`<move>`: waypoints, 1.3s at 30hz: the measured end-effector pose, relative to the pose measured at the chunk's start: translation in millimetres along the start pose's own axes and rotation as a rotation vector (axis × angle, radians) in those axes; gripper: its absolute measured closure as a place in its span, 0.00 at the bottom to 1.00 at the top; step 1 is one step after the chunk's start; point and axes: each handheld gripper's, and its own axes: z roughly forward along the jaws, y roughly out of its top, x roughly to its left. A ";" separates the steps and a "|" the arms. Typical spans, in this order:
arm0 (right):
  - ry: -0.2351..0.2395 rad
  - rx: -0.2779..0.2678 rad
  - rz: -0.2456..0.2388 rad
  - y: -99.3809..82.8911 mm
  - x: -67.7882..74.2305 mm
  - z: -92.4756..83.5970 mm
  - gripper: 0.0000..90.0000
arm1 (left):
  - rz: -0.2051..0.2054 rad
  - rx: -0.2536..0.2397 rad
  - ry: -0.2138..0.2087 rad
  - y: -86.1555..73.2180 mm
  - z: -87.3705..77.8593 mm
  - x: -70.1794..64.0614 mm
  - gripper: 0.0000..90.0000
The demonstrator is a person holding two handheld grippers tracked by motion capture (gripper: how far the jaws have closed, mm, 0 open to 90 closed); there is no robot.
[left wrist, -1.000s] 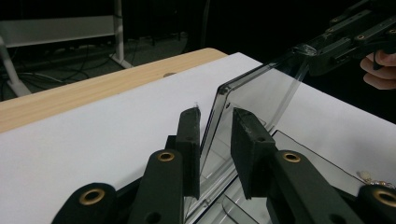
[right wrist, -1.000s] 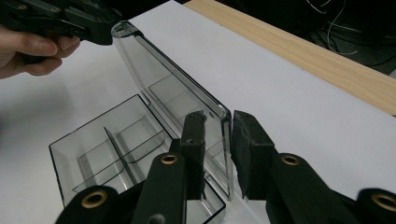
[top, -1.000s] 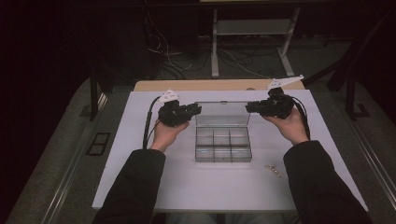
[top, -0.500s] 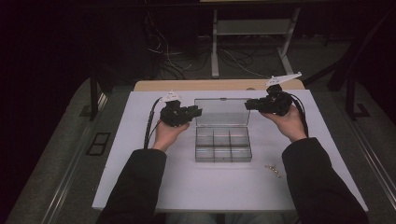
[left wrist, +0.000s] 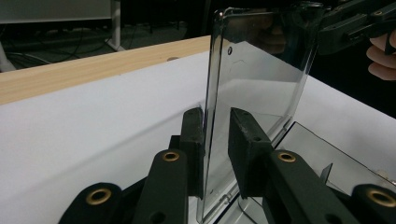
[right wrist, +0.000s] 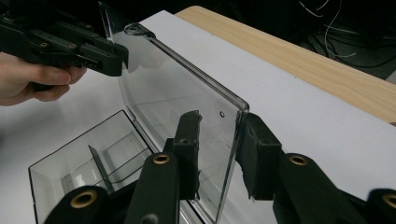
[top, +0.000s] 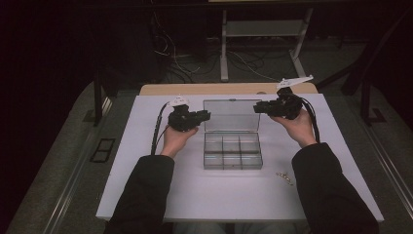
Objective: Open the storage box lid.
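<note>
Your left tool sits at the left edge of the clear, flat plastic lid of the transparent compartment box, which stands open near the middle of the white surface. In the left gripper view the lid rises upright between the two black jaws; the left pad lies against it, the right pad stands just off it with a thin gap, and these jaws have just been closing, so you are not yet clamped there. Your right tool is at the lid's opposite, right edge. In the right gripper view the lid's corner runs between the jaws with a clear gap on both sides, and those jaws have just been opening, so that tool is released. The same view shows your left hand with its tool at the far corner of the lid. The box's base, divided into small compartments, lies flat on the surface below the lid, hinged to it. A small metal piece lies on the surface just right of the box, near your right sleeve.
</note>
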 end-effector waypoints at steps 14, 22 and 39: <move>0.006 0.016 0.029 -9.0 -7.2 13.7 0.73 | -0.012 -0.016 0.004 -2.3 3.3 4.7 0.85; 0.039 0.055 0.070 -30.8 -11.8 30.1 0.78 | -0.020 -0.021 0.007 -3.0 4.7 5.7 0.86; 0.062 0.032 0.102 -48.6 -14.8 35.2 0.80 | -0.037 -0.032 0.008 -4.8 7.4 9.6 0.85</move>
